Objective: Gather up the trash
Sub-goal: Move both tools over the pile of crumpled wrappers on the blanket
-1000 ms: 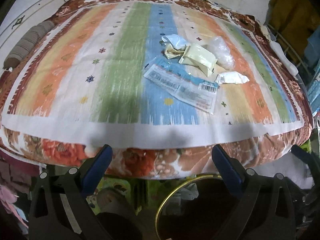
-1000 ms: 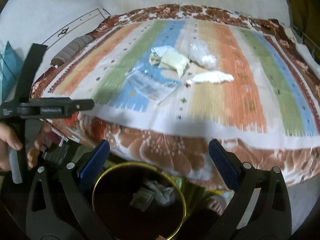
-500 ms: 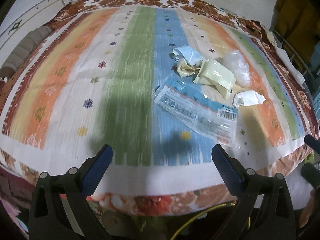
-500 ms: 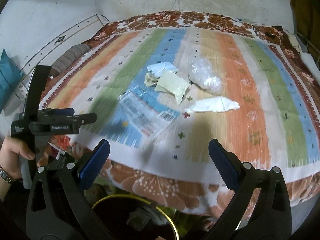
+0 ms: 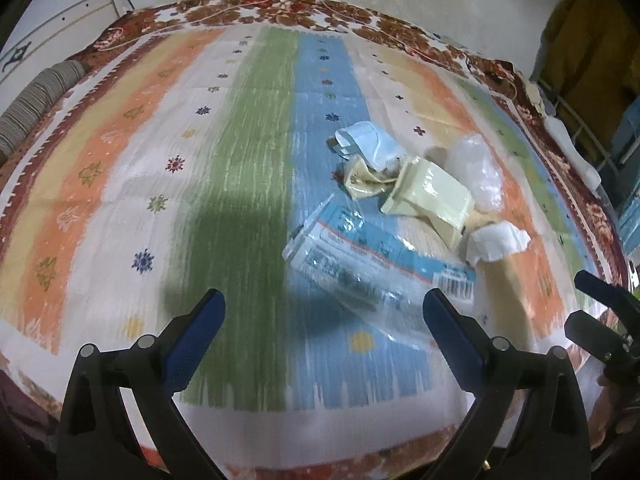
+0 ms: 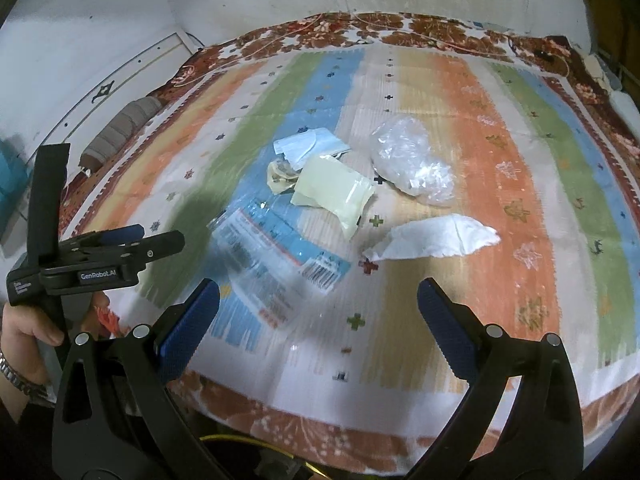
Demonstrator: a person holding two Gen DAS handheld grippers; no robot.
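While both claws gape, trash pile (image 6: 336, 196) lies ahead of right claw (image 6: 318, 312).

Striped bedspread (image 5: 248, 184); pale-yellow pouch (image 5: 430, 200); blue-padded fingers (image 6: 188, 328).

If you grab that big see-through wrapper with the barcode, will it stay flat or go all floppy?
Probably floppy: the clear wrapper looks like thin film, already wrinkled and lying limp on the striped blanket. It likely weighs almost nothing. Its glossy surface may slip between the fingers.
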